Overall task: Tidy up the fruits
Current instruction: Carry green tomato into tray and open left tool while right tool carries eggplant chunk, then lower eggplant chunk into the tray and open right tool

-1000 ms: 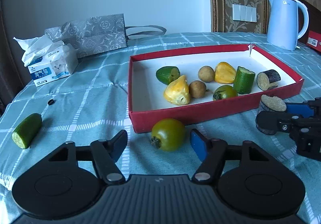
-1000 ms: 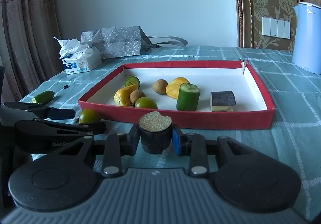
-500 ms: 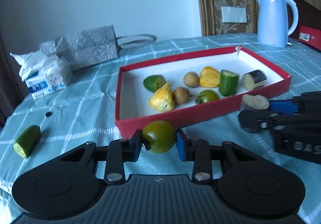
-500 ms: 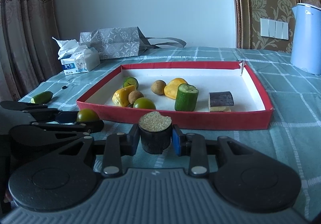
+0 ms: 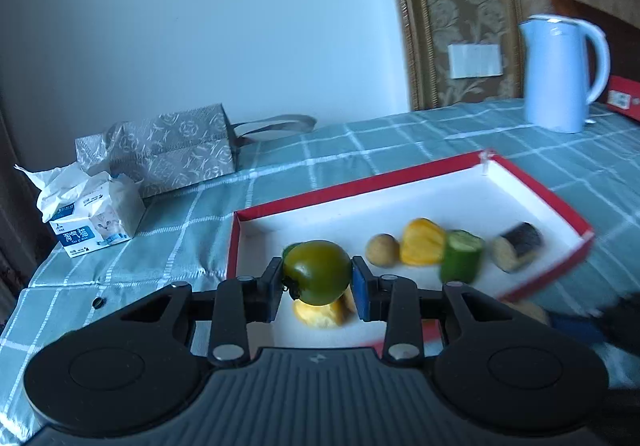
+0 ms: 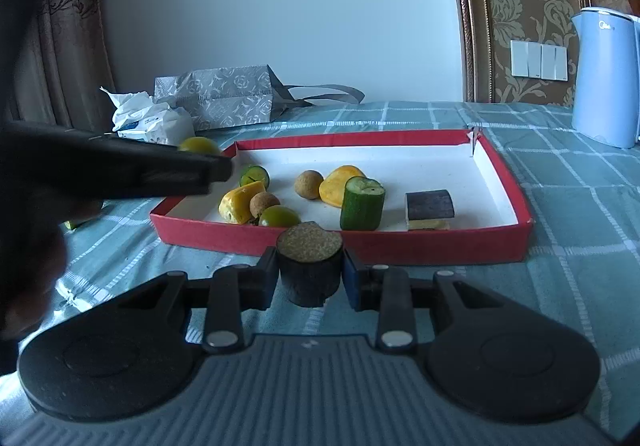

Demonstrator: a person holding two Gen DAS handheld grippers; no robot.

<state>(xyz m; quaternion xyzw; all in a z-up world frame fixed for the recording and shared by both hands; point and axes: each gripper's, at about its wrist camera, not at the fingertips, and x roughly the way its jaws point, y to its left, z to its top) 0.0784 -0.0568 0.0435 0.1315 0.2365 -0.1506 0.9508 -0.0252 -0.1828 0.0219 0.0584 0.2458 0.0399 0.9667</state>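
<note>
The left tongs (image 5: 316, 288) are clamped on a green tomato (image 5: 317, 272), held in the air above the near left part of the red tray (image 5: 400, 176); its stem end points left, against the left finger. In the right wrist view the same tomato (image 6: 199, 146) peeks out above the dark left tool, over the tray's left edge.

The right tongs (image 6: 310, 278) are clamped on a dark eggplant chunk (image 6: 310, 266), a short cylinder standing upright with its long axis vertical and its pale cut face up. It sits just in front of the tray's near red wall (image 6: 400, 244), outside the tray.

Inside the tray, nearest the front, lie another green tomato (image 6: 279, 215), a yellow pepper piece (image 6: 240, 202) and a small brown round fruit (image 6: 264, 203). A cucumber chunk (image 6: 362, 202) stands upright to their right, cut end up. Right of that — a second eggplant piece (image 6: 429, 208) lies on its side, long axis running left to right. Farther in are a second brown round fruit (image 6: 308, 184), another yellow pepper piece (image 6: 342, 184) and a cucumber end (image 6: 254, 176) with its cut face toward the camera.

The desk (image 6: 580, 214) wears a teal checked cloth. At the far left are a tissue pack (image 6: 154, 122) and a grey patterned bag (image 6: 224, 98) — at the far right, a pale blue kettle (image 6: 604, 76).
</note>
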